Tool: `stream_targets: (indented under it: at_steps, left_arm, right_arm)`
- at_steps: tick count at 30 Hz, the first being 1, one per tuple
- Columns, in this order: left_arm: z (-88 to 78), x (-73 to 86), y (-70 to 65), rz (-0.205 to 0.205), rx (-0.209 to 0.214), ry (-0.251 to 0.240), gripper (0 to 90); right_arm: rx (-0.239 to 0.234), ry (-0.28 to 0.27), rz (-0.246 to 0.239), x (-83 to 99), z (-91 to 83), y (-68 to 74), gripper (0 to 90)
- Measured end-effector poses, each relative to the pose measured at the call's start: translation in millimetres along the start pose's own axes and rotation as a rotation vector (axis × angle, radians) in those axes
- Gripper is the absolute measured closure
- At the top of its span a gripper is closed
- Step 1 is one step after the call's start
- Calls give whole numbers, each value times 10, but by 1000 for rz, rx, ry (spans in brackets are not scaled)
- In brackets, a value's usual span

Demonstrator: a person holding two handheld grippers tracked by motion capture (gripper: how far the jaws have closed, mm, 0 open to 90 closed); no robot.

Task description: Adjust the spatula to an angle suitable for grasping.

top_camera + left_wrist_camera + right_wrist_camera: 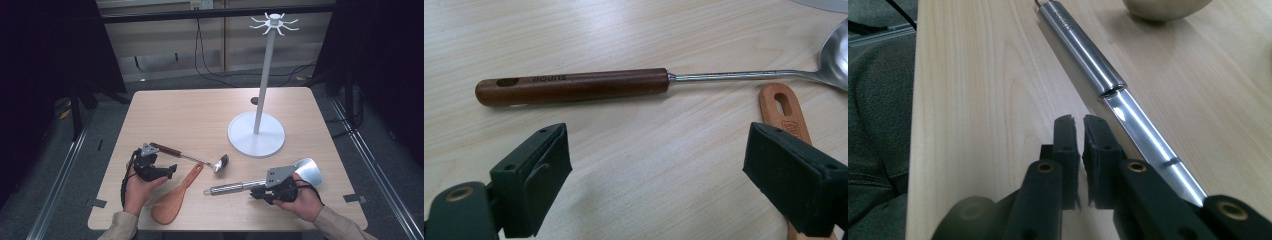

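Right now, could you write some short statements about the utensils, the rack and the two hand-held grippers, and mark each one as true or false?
1. The left hand-held gripper has its jaws wide open, with nothing between them. True.
2. The ladle hangs on the white rack. False: it lies flat on the table.
3. The right hand-held gripper is clamped on the steel spatula. False: its jaws are shut beside the spatula, empty.
4. The wooden rice paddle lies between the two hands. True.
5. The rack's hooks carry no utensils. True.
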State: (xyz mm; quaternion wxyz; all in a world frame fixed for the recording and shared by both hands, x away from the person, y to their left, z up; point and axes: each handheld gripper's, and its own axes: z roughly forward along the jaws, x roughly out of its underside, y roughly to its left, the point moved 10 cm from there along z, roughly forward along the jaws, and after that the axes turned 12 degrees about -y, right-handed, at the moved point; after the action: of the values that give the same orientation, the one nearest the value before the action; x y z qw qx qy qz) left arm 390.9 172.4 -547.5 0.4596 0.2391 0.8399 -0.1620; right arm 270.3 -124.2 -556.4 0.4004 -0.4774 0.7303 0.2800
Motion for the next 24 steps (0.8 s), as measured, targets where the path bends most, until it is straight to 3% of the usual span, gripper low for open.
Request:
stream_targets:
  at_steps: [5,11,18,21,22,23,24]
  left_arm:
    - [1,11,-10,10,2,3,113]
    - [-22,28,3,13,-8,6,113]
    - [-40,56,8,20,-6,14,115]
    - [-54,62,21,21,-11,13,115]
    - [-58,67,20,12,-14,10,115]
    - [-74,80,35,18,-16,14,116]
    - [-82,81,38,9,-23,10,116]
  right_arm:
    - [35,58,-26,73,122,-77,866]
    - [78,58,56,103,92,-180,900]
    - [104,59,66,95,106,-234,900]
    - [91,47,65,82,130,-242,898]
    - [87,47,61,81,133,-242,889]
    - [73,58,66,74,133,-243,796]
    - [60,66,58,58,120,-232,770]
